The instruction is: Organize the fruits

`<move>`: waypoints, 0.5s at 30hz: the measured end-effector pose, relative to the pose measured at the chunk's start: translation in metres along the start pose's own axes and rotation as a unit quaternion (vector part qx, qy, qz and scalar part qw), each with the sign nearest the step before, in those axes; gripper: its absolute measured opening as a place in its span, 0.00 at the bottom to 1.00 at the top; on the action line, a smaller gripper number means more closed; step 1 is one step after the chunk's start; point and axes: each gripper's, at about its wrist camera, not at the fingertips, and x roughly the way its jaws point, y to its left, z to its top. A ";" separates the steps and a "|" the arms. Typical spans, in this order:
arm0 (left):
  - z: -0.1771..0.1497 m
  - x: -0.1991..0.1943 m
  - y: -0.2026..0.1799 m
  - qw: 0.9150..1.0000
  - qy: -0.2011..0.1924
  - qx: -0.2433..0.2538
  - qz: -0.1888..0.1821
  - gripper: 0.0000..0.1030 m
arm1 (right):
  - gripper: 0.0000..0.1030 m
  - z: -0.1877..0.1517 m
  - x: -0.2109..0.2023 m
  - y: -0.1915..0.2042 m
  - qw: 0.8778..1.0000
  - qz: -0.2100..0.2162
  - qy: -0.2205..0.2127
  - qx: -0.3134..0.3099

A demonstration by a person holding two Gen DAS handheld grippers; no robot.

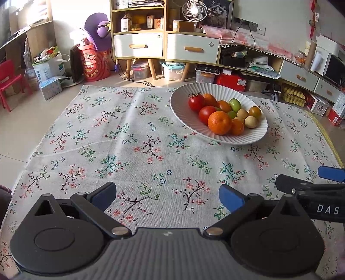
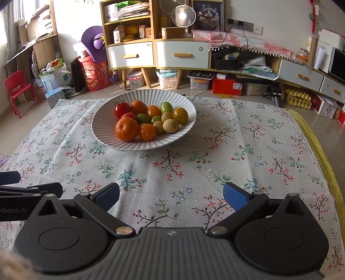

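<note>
left wrist: low, faces cabinets | right wrist: alongside, same | shared: fruit plate (image 1: 183, 112) (image 2: 101, 129)

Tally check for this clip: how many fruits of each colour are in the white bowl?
Red: 2
Orange: 4
Green: 3
Amber-yellow: 1
Pale tan: 3
Total: 13 visible in the white bowl; the fruits overlap, so any hidden underneath are not counted.

Bright daylight from upper-left window, glare on wall (image 1: 64, 19), sharp focus, fisheye bending at edges
</note>
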 end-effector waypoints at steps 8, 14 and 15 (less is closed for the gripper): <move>-0.002 0.001 -0.002 1.000 0.004 0.004 -0.003 0.94 | 0.99 -0.001 -0.002 0.000 1.000 0.002 0.002 -0.001; -0.003 0.002 -0.004 1.000 0.006 0.008 -0.002 0.94 | 1.00 0.000 0.000 0.001 1.000 0.004 0.006 0.000; -0.003 0.002 -0.003 1.000 0.006 0.009 -0.002 0.94 | 1.00 0.000 0.000 0.001 1.000 0.005 0.006 -0.001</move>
